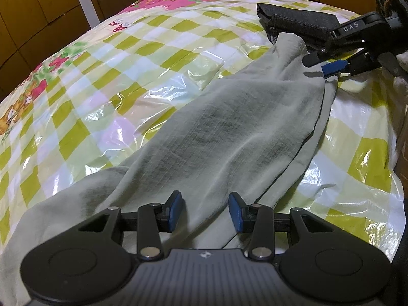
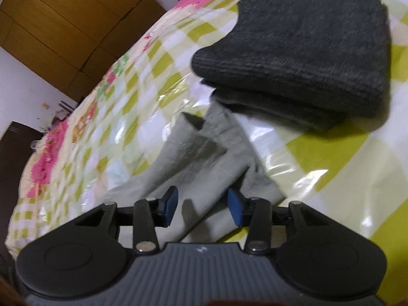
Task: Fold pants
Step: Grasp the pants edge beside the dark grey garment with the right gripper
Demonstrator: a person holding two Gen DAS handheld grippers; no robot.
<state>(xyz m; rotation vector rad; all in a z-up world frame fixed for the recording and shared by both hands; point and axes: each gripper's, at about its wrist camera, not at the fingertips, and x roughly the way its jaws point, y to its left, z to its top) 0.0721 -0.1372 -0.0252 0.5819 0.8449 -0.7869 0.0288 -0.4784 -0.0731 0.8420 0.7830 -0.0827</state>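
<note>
Wooden wardrobes (image 1: 43, 7) line the wall behind a bed with a shiny yellow-green checkered cover (image 1: 107, 81). Pale green pants (image 1: 216, 137) lie stretched across it, leg ends near a folded dark grey garment (image 2: 306, 51). Left gripper (image 1: 206, 210) hovers over the fabric with jaws apart, and right gripper (image 2: 202, 206) is spread open over the leg ends too.
</note>
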